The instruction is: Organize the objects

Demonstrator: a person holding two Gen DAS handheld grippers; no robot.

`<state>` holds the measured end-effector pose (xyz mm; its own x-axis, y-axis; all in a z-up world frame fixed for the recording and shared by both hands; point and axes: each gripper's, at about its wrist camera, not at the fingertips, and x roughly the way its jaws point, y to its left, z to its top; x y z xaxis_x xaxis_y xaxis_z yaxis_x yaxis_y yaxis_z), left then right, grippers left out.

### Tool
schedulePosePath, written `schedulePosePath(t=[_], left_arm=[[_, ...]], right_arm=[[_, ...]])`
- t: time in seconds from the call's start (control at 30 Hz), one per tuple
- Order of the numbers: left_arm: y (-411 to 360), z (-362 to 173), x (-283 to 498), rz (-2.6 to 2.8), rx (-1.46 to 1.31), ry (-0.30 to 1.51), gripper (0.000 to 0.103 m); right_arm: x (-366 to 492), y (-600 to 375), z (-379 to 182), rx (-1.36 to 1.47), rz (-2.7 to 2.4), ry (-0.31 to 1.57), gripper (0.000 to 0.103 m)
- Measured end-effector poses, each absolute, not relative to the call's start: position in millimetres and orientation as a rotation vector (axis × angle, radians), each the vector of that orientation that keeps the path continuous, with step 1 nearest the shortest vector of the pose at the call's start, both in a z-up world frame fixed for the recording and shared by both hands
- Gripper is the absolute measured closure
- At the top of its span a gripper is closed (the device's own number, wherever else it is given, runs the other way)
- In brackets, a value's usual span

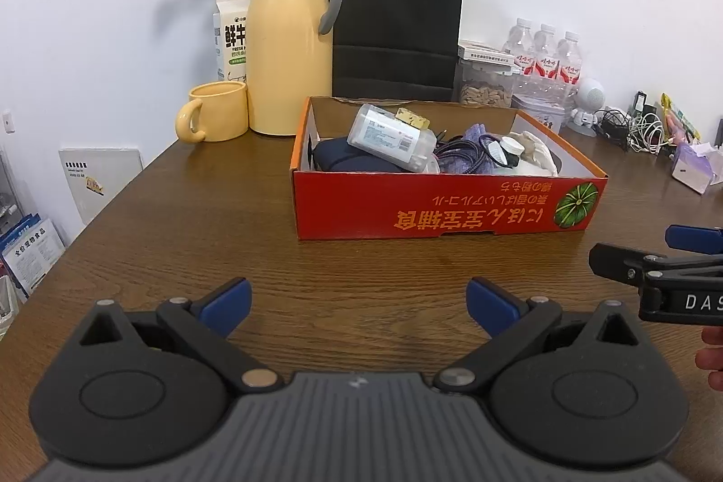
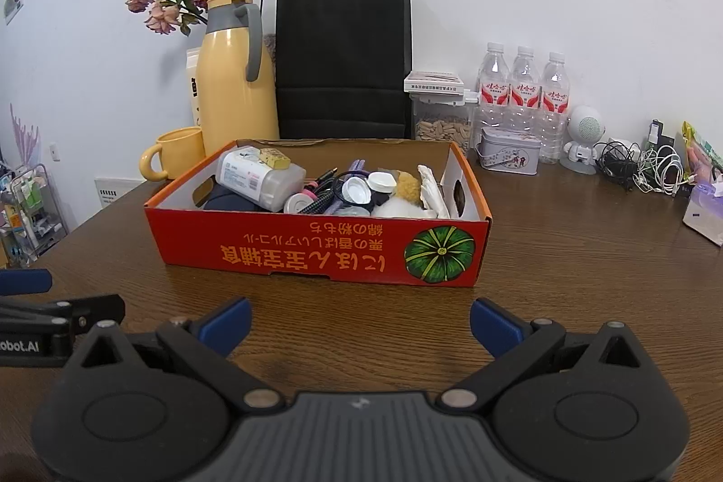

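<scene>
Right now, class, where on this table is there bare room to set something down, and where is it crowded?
Bare wood lies between the red box and both open grippers, left and right, and to the box's right. Crowded: the back row by the wall, yellow jug, black bag, water bottles, cables.

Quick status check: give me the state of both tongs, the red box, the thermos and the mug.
Left tongs: open, empty, above bare table.
Right tongs: open, empty, short of the box.
Red box: open-topped, full of small items.
Thermos: upright, lid on.
Mug: upright, beside the thermos.
</scene>
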<state>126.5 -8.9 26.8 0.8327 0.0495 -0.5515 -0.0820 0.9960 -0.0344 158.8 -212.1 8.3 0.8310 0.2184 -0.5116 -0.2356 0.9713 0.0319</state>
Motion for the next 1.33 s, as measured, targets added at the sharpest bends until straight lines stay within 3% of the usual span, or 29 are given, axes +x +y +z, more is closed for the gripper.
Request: schedulePosePath(t=[1.33], left_arm=[[-9.8,25.2,127.9,0.077,-0.054,0.599,0.0]], right_arm=[[158.6,-211.6,7.7,-0.033,0.241,0.54,0.0]])
